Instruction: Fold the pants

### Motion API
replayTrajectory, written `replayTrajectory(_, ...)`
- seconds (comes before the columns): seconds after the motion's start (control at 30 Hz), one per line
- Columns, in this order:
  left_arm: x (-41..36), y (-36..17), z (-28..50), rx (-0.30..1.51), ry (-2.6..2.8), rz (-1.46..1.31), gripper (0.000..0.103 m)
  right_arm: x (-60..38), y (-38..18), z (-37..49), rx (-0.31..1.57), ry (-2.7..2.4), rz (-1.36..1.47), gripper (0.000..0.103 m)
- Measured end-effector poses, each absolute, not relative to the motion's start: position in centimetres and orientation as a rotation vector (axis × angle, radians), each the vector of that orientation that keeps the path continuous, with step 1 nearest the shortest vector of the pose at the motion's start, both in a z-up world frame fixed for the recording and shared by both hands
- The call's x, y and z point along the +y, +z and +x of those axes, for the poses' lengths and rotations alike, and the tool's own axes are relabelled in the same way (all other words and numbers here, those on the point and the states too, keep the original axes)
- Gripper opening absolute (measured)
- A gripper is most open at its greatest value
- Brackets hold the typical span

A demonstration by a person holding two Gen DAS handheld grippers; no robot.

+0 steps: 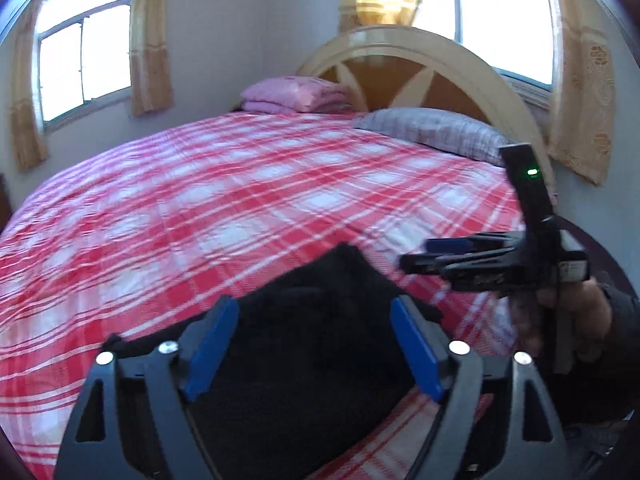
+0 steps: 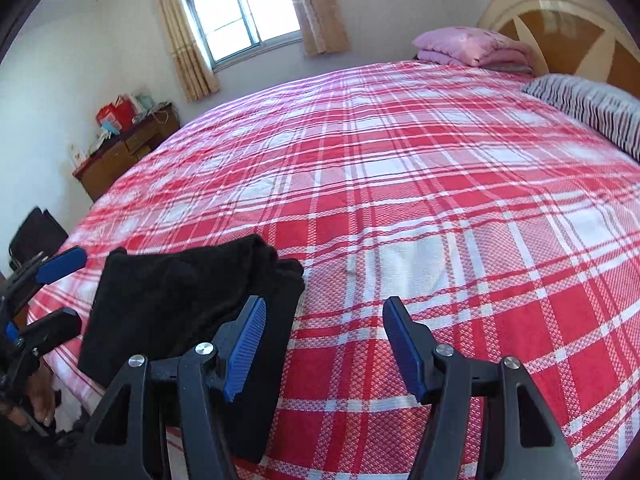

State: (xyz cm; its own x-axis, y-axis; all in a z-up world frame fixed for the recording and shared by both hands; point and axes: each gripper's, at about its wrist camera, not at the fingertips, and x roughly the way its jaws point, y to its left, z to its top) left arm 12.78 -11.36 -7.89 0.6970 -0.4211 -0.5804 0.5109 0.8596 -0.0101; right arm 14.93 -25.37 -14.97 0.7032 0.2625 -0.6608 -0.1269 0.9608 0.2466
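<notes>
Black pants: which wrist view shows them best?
Right wrist view. The folded black pants lie almost whole on the plaid bedspread, edges and top fold visible, only the near corner behind the right claw. In the left wrist view the pants sit between the left claw's open fingers, largely blocked.

Both tongs (image 1: 312,312) (image 2: 324,312) agape, empty

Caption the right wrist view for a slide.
Right tongs open above the red plaid bedspread, folded black pants lying beside them.
</notes>
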Motion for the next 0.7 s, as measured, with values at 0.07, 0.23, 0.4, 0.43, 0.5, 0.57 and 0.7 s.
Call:
replayTrajectory(0.07,-9.4,-8.7,13.3,0.616,-0.393,0.194,0.088,-25.7,-14.6,14.7,0.751,0.218,0.221,0.063)
replayTrajectory(0.23,-3.7,-11.3,15.0,0.692,-0.210,0.125,0.088,-22.3,-12.4,12.7,0.694,0.351,0.123,0.063)
replayTrajectory(0.4,-0.2,-13.6,16.0,0.754,-0.136,0.032,0.088,-18.3,-14.1,11.9,0.820,0.396,-0.045,0.052)
replayTrajectory(0.43,0.0,-14.0,16.1,0.762,-0.132,0.025,0.088,-18.2,-14.6,12.0,0.846,0.381,-0.068,0.041)
replayTrajectory(0.5,0.6,-14.8,16.3,0.774,-0.116,0.018,0.094,-19.1,-15.9,12.3,0.903,0.371,-0.051,0.040)
replayTrajectory(0.57,0.8,-15.3,16.3,0.779,-0.108,0.005,0.097,-20.4,-16.5,12.7,0.940,0.394,0.017,0.040)
replayTrajectory(0.7,1.4,-15.1,16.2,0.770,-0.105,-0.023,0.097,-21.7,-17.0,13.4,0.978,0.427,0.107,0.043)
